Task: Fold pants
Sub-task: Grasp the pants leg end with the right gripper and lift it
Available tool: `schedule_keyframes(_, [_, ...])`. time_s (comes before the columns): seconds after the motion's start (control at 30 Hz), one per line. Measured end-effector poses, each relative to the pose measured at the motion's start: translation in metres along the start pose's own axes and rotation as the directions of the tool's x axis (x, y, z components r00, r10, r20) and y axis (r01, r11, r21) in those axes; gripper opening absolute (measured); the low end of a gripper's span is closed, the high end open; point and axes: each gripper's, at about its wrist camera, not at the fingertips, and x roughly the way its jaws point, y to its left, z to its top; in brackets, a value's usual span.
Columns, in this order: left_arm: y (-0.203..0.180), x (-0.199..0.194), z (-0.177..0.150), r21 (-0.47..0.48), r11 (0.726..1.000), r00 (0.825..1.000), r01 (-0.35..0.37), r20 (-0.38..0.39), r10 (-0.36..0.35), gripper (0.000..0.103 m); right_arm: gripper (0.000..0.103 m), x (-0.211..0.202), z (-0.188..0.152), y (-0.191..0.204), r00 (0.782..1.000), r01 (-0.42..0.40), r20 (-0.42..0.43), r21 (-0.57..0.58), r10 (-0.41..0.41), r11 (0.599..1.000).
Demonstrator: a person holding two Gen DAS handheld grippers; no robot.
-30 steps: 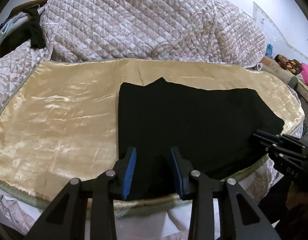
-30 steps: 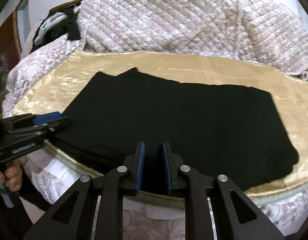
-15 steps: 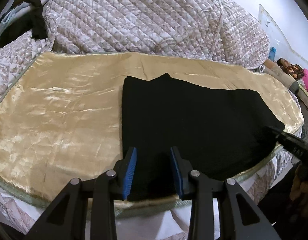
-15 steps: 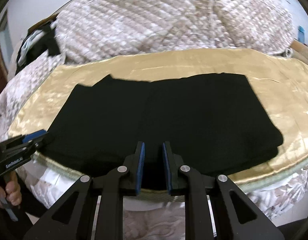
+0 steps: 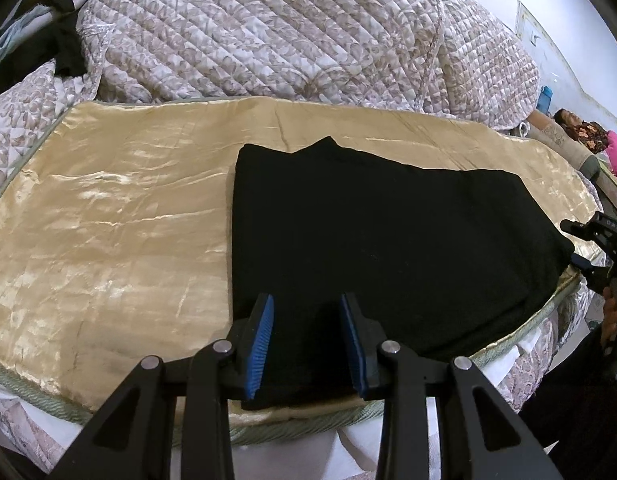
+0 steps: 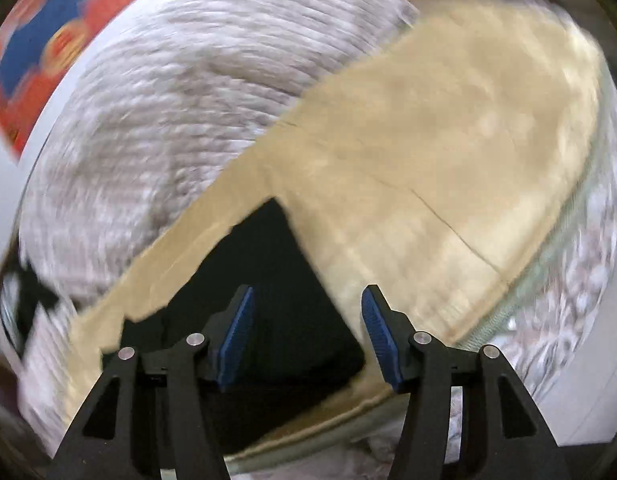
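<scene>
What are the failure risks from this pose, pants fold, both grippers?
1. The right gripper has just been opening, jaws wide, nothing pinched; its view is motion-blurred, so a regrasp at the black pants corner could miss or snag the gold sheet instead.
2. The left gripper sits at the pants' near edge, close to the bed edge; a tug might drag the fold askew or off.

pants [image 5: 388,248]: matt black cloth, soft knit look, no sheen. Gold sheet [image 5: 108,232] on the bed: glossy satin, creased, bright highlights. Quilt [image 5: 268,32] at the far edge: stitched padded cloth, matt, floral print. Left gripper [image 5: 307,340]: matt black plastic, ribbed blue rubber pads, shiny metal pins. Right gripper [image 6: 304,336]: same build.
</scene>
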Motion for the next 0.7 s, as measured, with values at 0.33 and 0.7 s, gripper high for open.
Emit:
schedule_keyframes(0.33, [0.0,0.0,0.0,-0.001,1.0,1.0,0.003,0.0,-0.003,0.037,0.056,0.0,-0.032,0.003,0.991,-0.083,-0.093,0.126,0.095,0.989])
schedule_keyframes(0.7, [0.018,-0.007,0.007,-0.063,0.998,1.0,0.001,0.027,0.001,0.037,0.023,0.023,-0.007,0.031,0.99,-0.115,-0.079,-0.009,0.114,0.993])
